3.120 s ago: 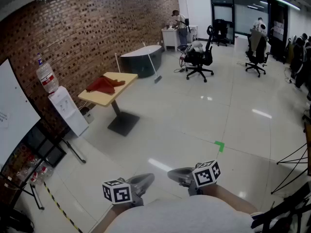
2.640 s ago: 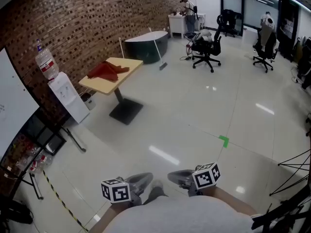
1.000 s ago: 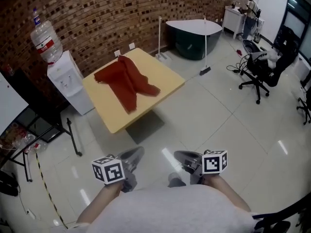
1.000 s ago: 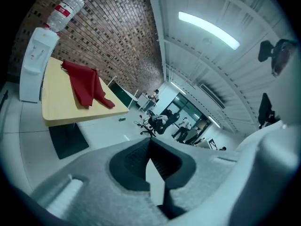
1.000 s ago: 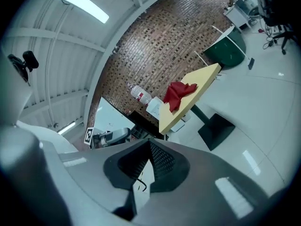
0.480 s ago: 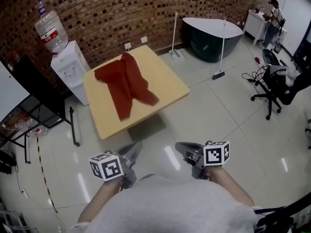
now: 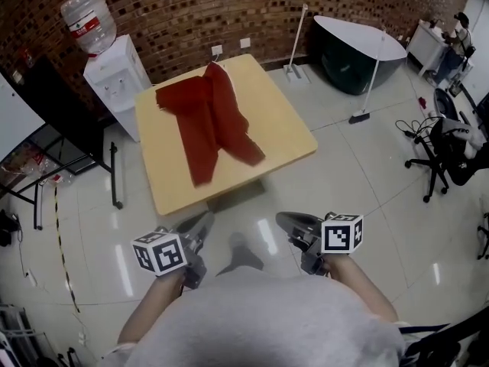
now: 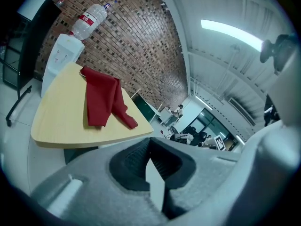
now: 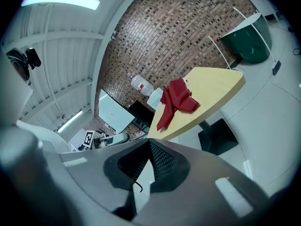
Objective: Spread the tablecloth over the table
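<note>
Closer now: one table [image 7: 279,125], one crumpled red tablecloth [image 7: 210,117].

Approach: the tiled floor [image 7: 344,182] between the left claw [image 7: 202,223], the right claw [image 7: 286,220] and the near edge of the table [image 7: 286,132] is unobstructed.

Table top: bare along the near and right margins. A crumpled red tablecloth [image 7: 210,121] takes up the middle and far-left part.

Left side: restricted. A water dispenser [image 7: 114,79] stands just beside the far-left corner, and a black panel on a stand [image 7: 65,109] is near the left edge.

Far side: the brick wall [image 7: 229,6] is close behind.

Right side: open floor. A broom [image 7: 370,82] and a dark tub [image 7: 359,40] stand well apart from the table.
</note>
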The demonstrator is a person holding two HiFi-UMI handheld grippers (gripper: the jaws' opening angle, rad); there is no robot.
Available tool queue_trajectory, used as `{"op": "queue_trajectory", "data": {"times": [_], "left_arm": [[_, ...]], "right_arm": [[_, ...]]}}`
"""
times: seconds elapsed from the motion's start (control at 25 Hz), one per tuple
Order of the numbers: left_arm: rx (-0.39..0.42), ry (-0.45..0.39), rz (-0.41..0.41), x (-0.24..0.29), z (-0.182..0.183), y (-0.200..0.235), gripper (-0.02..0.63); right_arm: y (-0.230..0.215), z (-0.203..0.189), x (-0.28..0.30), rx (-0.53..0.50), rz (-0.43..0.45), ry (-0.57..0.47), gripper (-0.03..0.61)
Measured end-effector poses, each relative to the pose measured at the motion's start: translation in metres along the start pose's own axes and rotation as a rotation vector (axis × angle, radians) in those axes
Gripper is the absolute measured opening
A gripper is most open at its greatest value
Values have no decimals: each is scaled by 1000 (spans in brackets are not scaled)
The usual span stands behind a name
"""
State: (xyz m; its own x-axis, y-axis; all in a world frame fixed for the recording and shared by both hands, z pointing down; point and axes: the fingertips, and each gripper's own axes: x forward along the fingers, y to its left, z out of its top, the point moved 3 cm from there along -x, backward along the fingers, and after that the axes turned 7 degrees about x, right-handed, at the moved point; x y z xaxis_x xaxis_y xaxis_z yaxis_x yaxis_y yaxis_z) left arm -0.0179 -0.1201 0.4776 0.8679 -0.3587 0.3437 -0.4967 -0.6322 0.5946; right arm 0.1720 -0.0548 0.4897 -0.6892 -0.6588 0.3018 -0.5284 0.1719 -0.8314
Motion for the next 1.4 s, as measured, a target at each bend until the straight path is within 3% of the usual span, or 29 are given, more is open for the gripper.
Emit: {"op": "queue_trajectory", "data": {"times": [0.2,0.48,0.6,0.76,1.12,1.16,1.24,1.4], "left_arm": [[-49,24,31,23,18,54,2],[30,146,174,57,29,137,156],[5,207,197,68,21,159,217],[17,259,193,75,15,173,238],[33,334,151,96,12,176,219],[32,345,153,97,11,176,186],[23,366,162,98,10,178,60],[-12,384,134,100,12,177,17]], "right_arm": [[-26,35,33,33,-26,12,-2],[-65,77,78,40,-70,24,-2],[-74,90,92,67,-66,25,-2],[-78,101,106,72,-54,38,-2],[-93,116,119,111,-66,49,-2],[-95,118,120,118,-66,48,-2],[-100,120,120,128,-76,50,-2],[-111,125,120,110,-139,61,-2]]}}
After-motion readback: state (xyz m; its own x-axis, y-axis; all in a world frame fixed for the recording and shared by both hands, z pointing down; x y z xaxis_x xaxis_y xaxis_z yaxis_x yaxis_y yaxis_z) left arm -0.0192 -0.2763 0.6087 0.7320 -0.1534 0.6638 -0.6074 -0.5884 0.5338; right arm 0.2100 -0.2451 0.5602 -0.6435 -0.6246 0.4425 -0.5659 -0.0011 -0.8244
